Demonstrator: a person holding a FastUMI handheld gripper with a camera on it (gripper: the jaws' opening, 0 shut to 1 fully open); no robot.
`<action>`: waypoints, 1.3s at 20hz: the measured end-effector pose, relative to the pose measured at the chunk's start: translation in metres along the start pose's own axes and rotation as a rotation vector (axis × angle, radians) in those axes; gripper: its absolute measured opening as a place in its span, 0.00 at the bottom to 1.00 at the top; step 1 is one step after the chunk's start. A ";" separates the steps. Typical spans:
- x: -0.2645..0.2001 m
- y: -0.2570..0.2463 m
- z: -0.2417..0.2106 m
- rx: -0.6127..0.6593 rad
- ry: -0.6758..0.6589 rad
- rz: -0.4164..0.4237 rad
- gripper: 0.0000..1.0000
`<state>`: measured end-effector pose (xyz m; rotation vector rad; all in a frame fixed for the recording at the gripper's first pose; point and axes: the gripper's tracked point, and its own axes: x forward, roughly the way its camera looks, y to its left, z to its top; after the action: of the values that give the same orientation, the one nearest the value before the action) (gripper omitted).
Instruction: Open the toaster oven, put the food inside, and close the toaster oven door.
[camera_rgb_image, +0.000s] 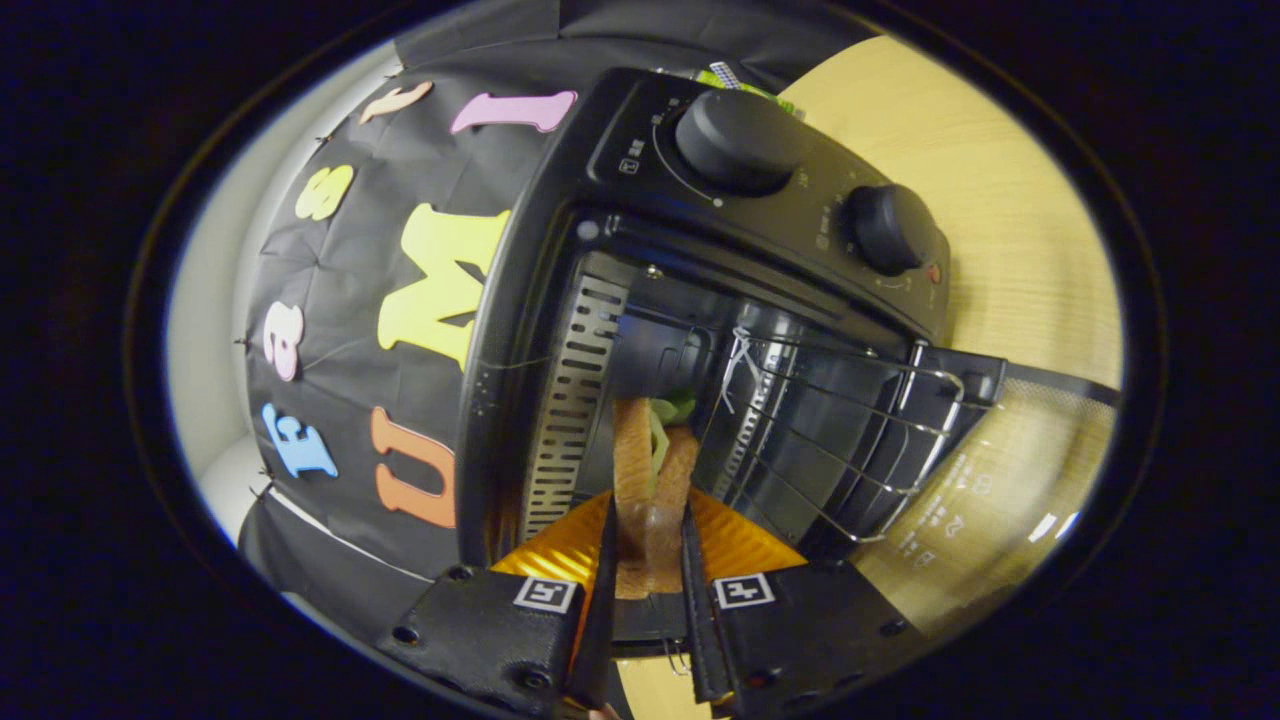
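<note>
While the view is rolled to one side, a sandwich (652, 480) of two brown bread slices with green leaf between them is seen clamped between the fingers (606, 580), one finger pressed against each slice. The gripper (648, 560) is thus closed on the food, and the sandwich is held just at the mouth of the toaster oven (700, 300), its far end with the green filling reaching into the dark cavity.

The oven door (1000, 480) is swung fully open, and its glass pane with pale printed marks is seen lying out from the opening over the desk (1010, 200). A wire rack (850, 420) is seated inside the cavity, beside the sandwich, with its bars running toward the door hinge. A slotted metal wall (575, 400) is seen on the other side of the food. Two round black knobs (740, 140) are set on the control panel next to the opening, the larger one farther from the door. An orange, shiny surface (560, 555) is visible just behind the fingers, under the sandwich. The light wooden desk is seen beyond the oven.
</note>
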<state>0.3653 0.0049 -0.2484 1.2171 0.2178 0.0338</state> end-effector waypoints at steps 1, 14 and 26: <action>0.005 -0.001 0.000 -0.022 0.006 -0.004 0.36; 0.009 -0.002 -0.042 -0.639 0.079 -0.108 0.73; -0.026 -0.029 -0.044 -1.032 0.132 -0.291 1.00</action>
<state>0.3292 0.0314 -0.2861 0.1487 0.4233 -0.0266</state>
